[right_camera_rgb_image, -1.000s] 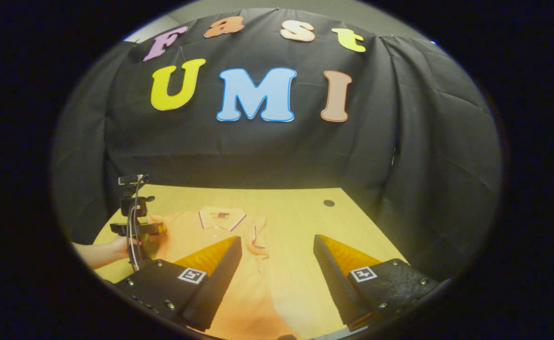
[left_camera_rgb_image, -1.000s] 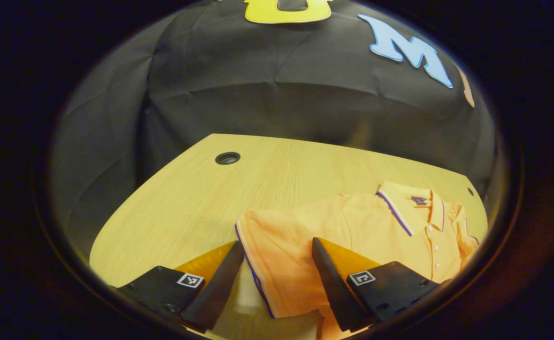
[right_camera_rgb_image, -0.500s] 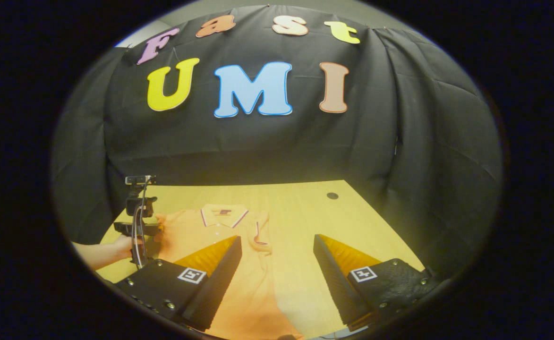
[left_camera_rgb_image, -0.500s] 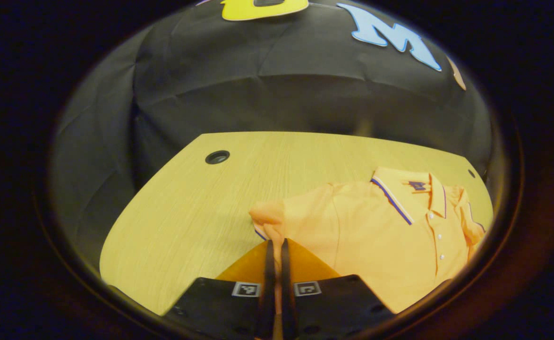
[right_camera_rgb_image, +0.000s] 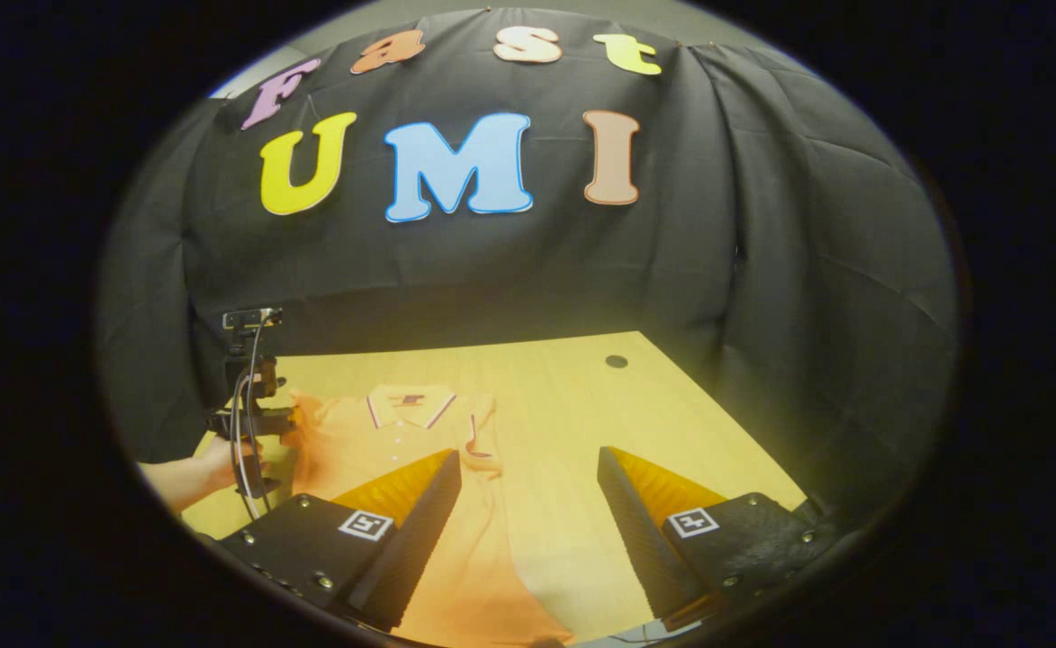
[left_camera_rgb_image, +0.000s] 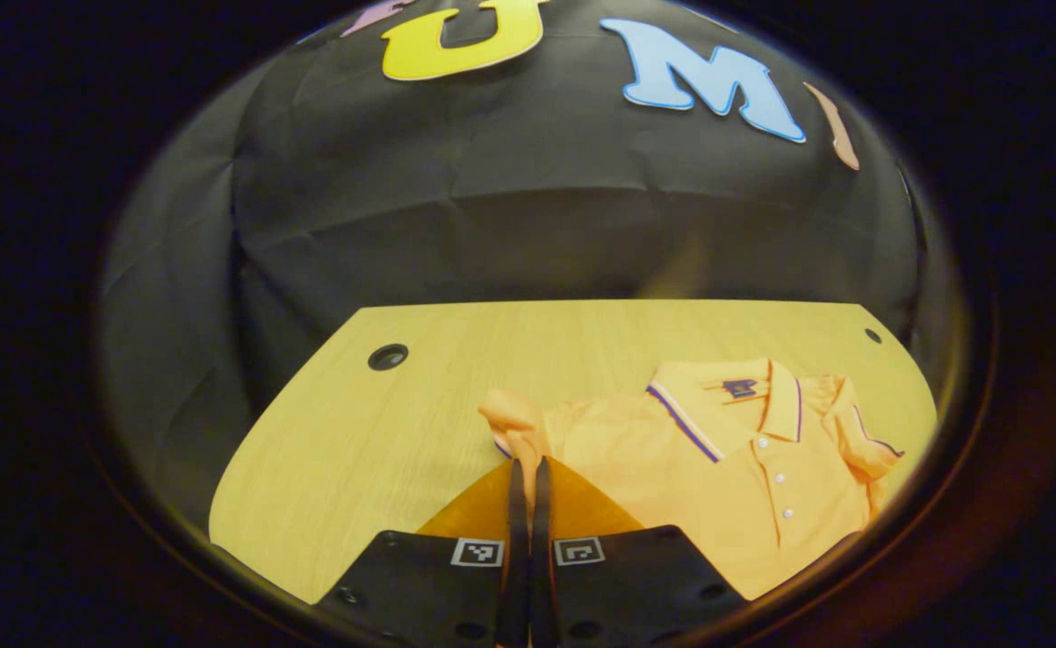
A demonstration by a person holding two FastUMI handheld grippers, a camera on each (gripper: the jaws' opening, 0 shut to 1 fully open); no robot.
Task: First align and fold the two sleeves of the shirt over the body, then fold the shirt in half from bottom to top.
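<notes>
While the orange polo shirt (left_camera_rgb_image: 717, 468) lies front-up on the wooden table (left_camera_rgb_image: 383, 432), collar toward the far edge, its left sleeve (left_camera_rgb_image: 514, 423) is pinched between the closed fingers of the left gripper (left_camera_rgb_image: 528, 477) and is bunched up off the table. The right sleeve (left_camera_rgb_image: 856, 423) is seen folded in over the chest at the far right of the left gripper view. The right gripper (right_camera_rgb_image: 528, 504) is held above the near part of the shirt (right_camera_rgb_image: 455, 531) with its jaws wide apart and nothing between them.

The step in hand is judged to be the folding of the left sleeve over the body. It would be done well if the sleeve were carried rightward and low, so that the shoulder seam is not dragged, and laid flat to match the other sleeve. The cuff should be released only once the cloth rests without wrinkles.

One shirt, two sleeves, two grippers and two cable holes (left_camera_rgb_image: 388, 356) in the table are counted; a hand (right_camera_rgb_image: 212, 468) is seen holding the left gripper.
</notes>
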